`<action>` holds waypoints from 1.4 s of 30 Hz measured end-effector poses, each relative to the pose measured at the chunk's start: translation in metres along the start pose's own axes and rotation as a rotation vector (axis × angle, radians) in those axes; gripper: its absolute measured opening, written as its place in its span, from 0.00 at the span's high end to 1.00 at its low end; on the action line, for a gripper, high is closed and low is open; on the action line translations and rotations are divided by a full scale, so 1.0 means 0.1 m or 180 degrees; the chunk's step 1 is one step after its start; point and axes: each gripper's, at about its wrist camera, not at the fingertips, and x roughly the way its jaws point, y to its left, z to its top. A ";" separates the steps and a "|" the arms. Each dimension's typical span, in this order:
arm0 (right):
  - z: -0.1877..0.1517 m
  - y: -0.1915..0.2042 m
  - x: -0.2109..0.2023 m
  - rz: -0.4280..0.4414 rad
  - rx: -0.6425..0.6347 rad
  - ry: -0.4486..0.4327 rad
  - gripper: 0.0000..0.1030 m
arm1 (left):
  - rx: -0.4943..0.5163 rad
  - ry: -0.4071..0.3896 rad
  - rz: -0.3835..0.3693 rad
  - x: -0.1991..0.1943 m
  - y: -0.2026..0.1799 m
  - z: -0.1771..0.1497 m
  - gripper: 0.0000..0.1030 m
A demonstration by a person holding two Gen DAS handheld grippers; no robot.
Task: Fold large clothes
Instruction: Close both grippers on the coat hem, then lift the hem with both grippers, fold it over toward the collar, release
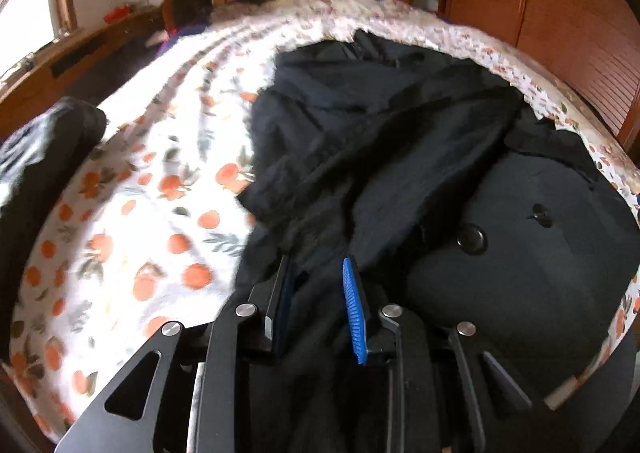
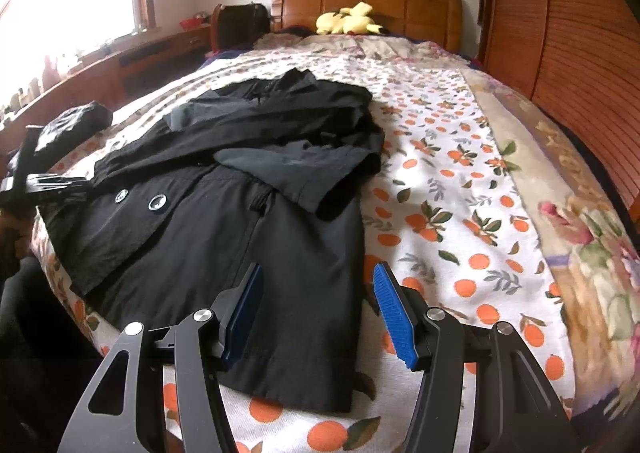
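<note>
Lying on the orange-print bedspread (image 2: 460, 181), the black coat (image 2: 224, 221) looks soft, limp and fairly heavy; left gripper (image 1: 320, 281) pinches its edge beside the buttons, right gripper (image 2: 318, 293) gapes above the hem

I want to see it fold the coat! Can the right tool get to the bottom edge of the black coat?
Probably yes. The right tool hovers open just above the black coat, whose bottom edge lies flat on the bedspread right under it. Nothing covers that edge.

Left tool (image 1: 318, 273) narrowly parted, right tool (image 2: 318, 285) spread wider.
</note>
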 end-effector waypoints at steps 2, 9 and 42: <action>-0.02 0.00 0.01 -0.0026 0.0010 -0.0004 0.47 | -0.0034 -0.0094 0.0014 -0.18 0.07 -0.06 0.59; -0.20 -0.02 0.16 -0.0081 0.0088 0.0181 0.47 | -0.0093 -0.0111 0.0129 -0.42 0.28 -0.30 0.49; 0.34 0.18 -1.01 0.0295 0.0139 -0.0558 0.93 | -0.0220 -0.0894 -0.0299 -1.69 0.29 -0.23 0.96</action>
